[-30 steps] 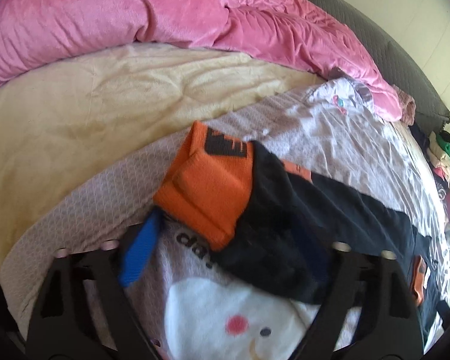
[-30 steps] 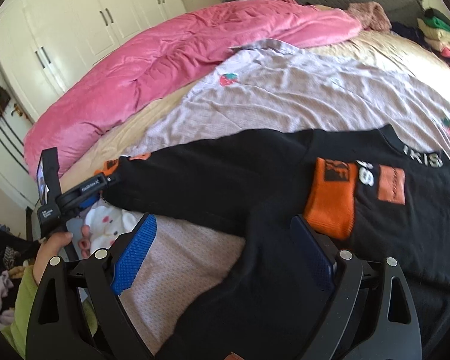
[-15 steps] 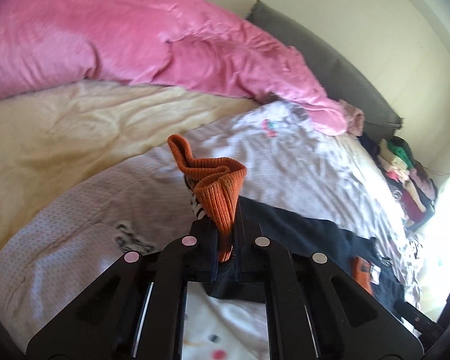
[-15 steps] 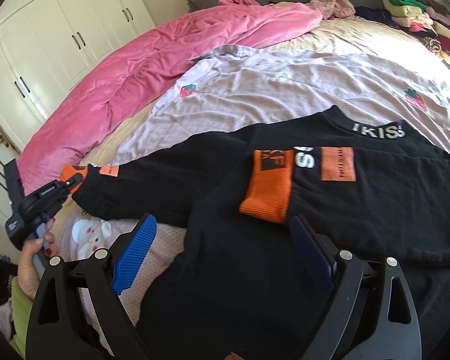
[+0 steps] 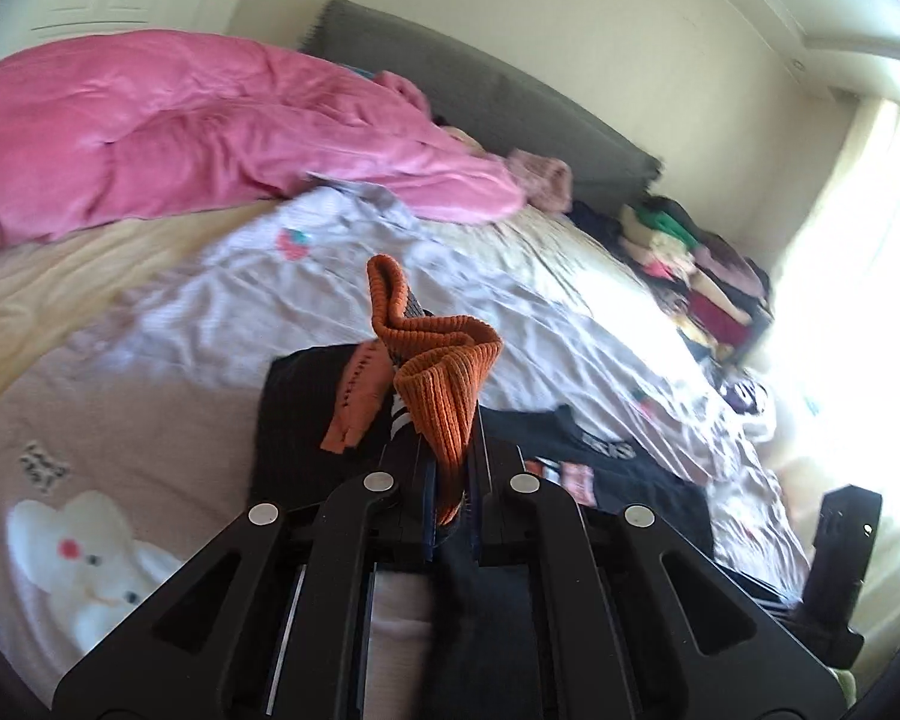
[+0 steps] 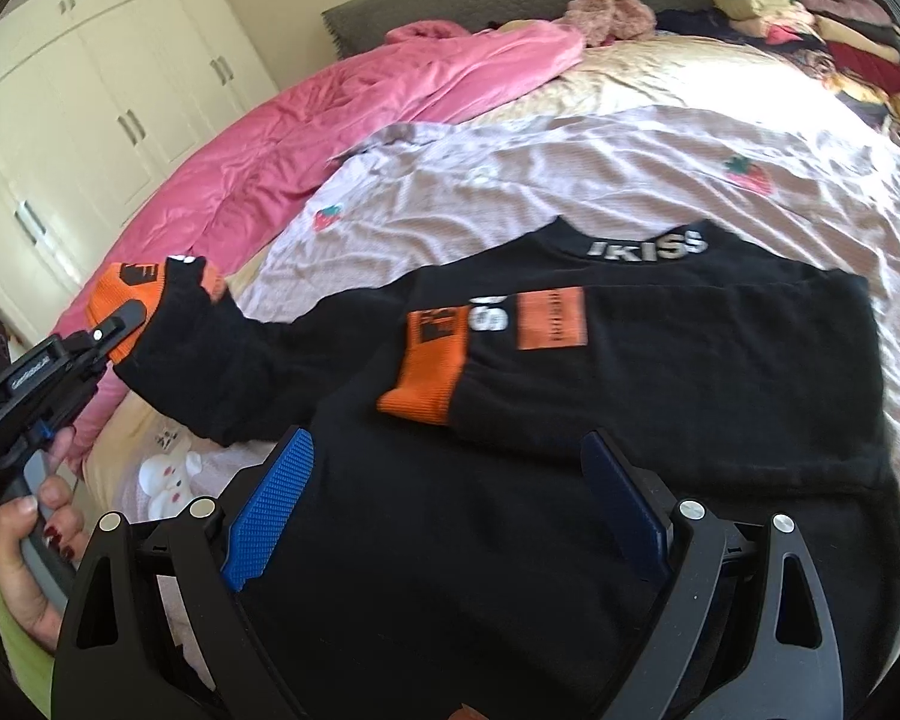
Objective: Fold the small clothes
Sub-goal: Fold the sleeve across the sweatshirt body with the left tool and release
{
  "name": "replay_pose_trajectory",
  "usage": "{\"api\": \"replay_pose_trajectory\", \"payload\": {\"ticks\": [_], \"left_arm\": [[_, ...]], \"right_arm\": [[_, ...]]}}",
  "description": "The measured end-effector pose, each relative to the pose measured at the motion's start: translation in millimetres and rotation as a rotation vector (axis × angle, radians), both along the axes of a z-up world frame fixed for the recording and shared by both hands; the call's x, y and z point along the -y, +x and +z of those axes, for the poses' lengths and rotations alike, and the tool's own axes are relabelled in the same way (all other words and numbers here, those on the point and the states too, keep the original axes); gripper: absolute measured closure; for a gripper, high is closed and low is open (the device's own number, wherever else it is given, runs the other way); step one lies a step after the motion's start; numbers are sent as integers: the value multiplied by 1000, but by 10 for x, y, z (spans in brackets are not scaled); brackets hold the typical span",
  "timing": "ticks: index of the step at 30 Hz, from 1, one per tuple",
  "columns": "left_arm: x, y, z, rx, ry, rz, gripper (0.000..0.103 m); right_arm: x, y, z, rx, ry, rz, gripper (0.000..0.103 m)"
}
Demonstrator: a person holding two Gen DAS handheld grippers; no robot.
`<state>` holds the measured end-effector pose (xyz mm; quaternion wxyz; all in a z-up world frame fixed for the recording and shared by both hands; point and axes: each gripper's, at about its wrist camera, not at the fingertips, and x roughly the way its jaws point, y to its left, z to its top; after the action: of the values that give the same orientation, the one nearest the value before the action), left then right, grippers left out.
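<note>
1. Left claw (image 5: 448,501) is clamped tight on the orange ribbed cuff (image 5: 444,384) of the black sweatshirt (image 6: 570,450); in the left wrist view the cuff bunches up out of the closed jaws at frame centre, and the black sleeve (image 6: 252,360) trails down beneath them.
2. Your right claw (image 6: 450,504) stands wide and holds nothing. It hovers low in the right wrist view above the sweatshirt's body, blue pads either side of bare black cloth.
3. Looking outward from there, the sweatshirt lies spread across the middle of the right wrist view on a lilac strawberry-print sheet (image 6: 600,180) on the bed. The other sleeve is already folded across the chest, its orange cuff (image 6: 426,372) beside the orange chest patch (image 6: 551,318).
4. At left of that view, your left claw (image 6: 120,324) holds the sleeve lifted off the sheet and stretched outward, with your hand (image 6: 30,546) on its grip in the lower left corner.
5. The step in hand looks like folding this second sleeve inward. Carry the cuff toward frame centre, keeping the sleeve taut so it lies flat.
6. Aim to land it alongside the first cuff, not on top of it, and let go only once the cloth rests.
7. Use the empty claw to pin the shoulder or body, so the pull does not drag the sweatshirt off line.
</note>
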<state>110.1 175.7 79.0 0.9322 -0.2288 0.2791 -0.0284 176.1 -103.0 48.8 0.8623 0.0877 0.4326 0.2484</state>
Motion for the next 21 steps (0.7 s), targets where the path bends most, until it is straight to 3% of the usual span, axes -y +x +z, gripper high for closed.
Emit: {"api": "replay_pose_trajectory", "payload": {"ticks": [11,21], "left_arm": [[898,162,-88,-72,52,-183,101],[1396,254,-257,-143,85,-299,101]], "right_arm": [[757,-54,15,4,42,-129,13],[1191,-84,-36,-8,69,-204,13]]}}
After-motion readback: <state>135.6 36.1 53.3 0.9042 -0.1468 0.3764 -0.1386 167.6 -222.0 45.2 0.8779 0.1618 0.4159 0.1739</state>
